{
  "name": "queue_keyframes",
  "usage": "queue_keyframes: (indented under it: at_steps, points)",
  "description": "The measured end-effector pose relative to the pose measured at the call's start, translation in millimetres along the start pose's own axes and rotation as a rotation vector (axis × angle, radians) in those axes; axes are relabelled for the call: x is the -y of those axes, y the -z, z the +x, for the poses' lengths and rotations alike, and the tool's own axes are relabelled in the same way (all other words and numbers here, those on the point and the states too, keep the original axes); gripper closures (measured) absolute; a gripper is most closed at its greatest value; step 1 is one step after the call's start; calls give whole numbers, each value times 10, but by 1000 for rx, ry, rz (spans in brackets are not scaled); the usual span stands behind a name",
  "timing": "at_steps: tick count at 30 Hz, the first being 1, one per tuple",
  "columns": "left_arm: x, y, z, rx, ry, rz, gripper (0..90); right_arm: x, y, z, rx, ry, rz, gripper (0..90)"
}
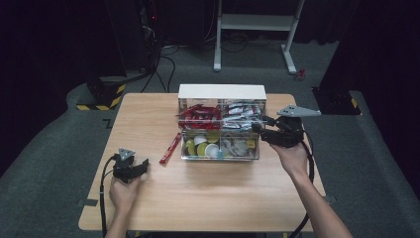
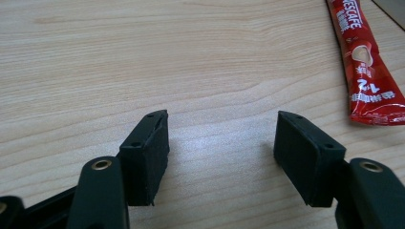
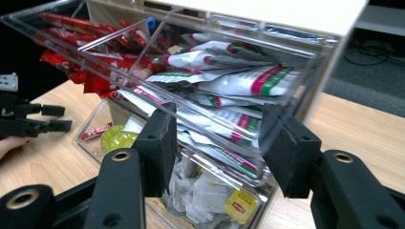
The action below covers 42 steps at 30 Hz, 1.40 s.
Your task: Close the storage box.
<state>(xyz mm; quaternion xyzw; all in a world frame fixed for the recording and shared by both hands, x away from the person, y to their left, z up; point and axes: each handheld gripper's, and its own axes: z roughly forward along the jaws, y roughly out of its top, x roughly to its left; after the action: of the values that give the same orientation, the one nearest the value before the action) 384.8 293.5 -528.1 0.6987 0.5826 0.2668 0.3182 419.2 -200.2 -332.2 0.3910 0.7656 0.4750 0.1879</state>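
Note:
A clear plastic organiser box [image 1: 220, 121] with a white lid stands at the table's middle back. Its upper tray holds red sachets [image 3: 90, 43] and white-green sachets [image 3: 239, 86]; the lower part holds round pods [image 1: 203, 148] and tea bags [image 3: 205, 195]. One red Nescafe stick [image 1: 170, 148] [image 2: 365, 67] lies on the wood left of the box. My left gripper [image 1: 143, 166] [image 2: 220, 155] rests open on the table, short of the stick. My right gripper [image 1: 258, 125] [image 3: 222, 148] is open at the box's right side, its jaws framing the upper tray's corner.
The wooden table [image 1: 148, 198] has bare room in front and to the left. A white desk frame [image 1: 252, 22] and cables [image 1: 163, 64] stand on the floor behind. Black-yellow striped blocks [image 1: 101, 94] sit off the table's back left corner.

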Motion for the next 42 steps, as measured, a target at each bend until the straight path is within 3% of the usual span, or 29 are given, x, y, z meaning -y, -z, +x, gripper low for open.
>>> queue_keyframes:
  at_steps: [9,23,42]
  points:
    - [0,0,0,1,0,0,369,97,72,-89,19,-4,-16,476]
    - [0,-1,-1,0,2,0,369,295,319,-365,79,-75,-93,474]
    - [0,-1,-1,2,2,0,364,690,424,-677,137,-178,-123,466]
